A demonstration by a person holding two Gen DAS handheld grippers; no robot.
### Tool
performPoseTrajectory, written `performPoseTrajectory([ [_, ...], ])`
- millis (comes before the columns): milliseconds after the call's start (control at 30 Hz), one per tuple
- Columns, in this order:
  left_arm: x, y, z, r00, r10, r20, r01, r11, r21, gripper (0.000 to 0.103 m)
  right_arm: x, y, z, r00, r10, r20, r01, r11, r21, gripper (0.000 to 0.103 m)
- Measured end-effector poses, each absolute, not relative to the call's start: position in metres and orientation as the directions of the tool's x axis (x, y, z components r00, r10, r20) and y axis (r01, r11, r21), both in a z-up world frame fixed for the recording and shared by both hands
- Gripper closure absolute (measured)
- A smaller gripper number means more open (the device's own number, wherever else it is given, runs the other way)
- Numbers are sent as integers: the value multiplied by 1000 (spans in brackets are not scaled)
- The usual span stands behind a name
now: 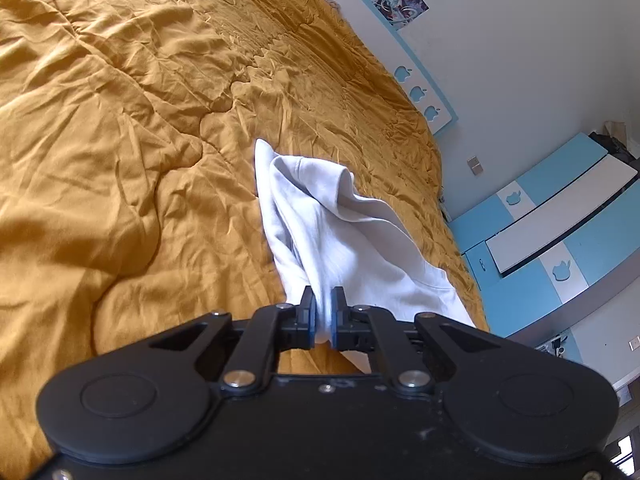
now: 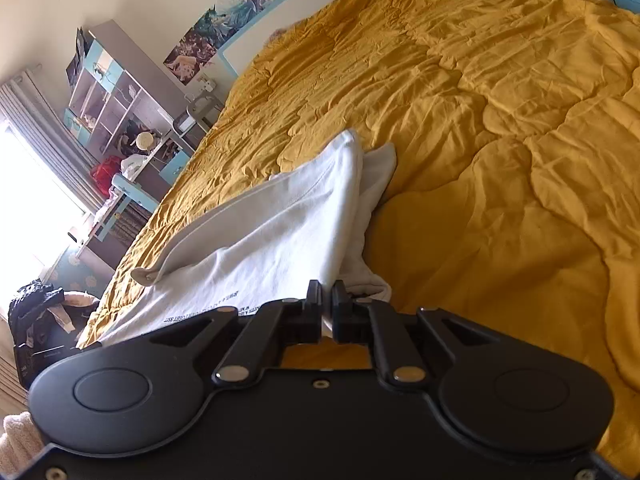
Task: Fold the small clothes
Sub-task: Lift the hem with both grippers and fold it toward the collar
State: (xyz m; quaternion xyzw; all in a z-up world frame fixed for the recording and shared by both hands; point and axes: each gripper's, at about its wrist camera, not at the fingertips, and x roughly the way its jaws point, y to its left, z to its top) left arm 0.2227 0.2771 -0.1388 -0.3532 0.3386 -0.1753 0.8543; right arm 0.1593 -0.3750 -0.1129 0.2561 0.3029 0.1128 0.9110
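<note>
Left gripper (image 1: 324,304): jaws are closed, and a bunched edge of the white garment (image 1: 332,232) is pinched between the pads. Right gripper (image 2: 326,300): jaws likewise closed, with a fold of the same white garment (image 2: 280,232) clamped between them.

The garment is seen lifted at both held points and drawn into ridged folds that run away from each gripper; its far end rests on the mustard-yellow quilt (image 1: 120,120). In the right wrist view a line of small dark printed text (image 2: 204,312) is noted on the cloth just beside the gripper, upside down to the camera, and a hemmed edge is curled up on the left of the picture. The quilt (image 2: 500,140) is rumpled and covers the whole bed.

Blue-and-white cabinets (image 1: 560,220) are visible past the bed in the left wrist view; an open shelf unit (image 2: 116,108) and a bright window are recorded in the right wrist view.
</note>
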Motion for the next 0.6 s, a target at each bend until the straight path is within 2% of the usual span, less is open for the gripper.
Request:
performPoseTrajectory([
  [100, 226, 274, -145, 671, -507, -540, 16, 739, -673, 99, 160, -374, -114, 762, 329, -558, -33, 880, 474, 99],
  [233, 230, 274, -175, 599, -480, -641, -88, 756, -648, 99, 163, -381, -143, 721, 313, -618, 37, 874, 485, 100],
  [367, 229, 279, -164, 616, -506, -603, -68, 729, -681, 96, 162, -385, -151, 724, 324, -609, 66, 847, 528, 95],
  [433, 227, 279, -141, 657, -469, -590, -26, 768, -640, 96, 161, -385, -140, 729, 316, -607, 64, 852, 520, 70],
  [533, 238, 274, -112, 714, -449, -538, 58, 803, -593, 93, 172, -376, -111, 782, 271, -561, 0, 901, 435, 68],
  [567, 247, 270, -107, 719, -461, -520, 81, 799, -596, 84, 182, -372, -102, 794, 267, -546, -14, 906, 422, 68],
  [600, 260, 264, -103, 722, -466, -511, 95, 799, -594, 79, 194, -368, -95, 803, 275, -529, -32, 906, 422, 68],
])
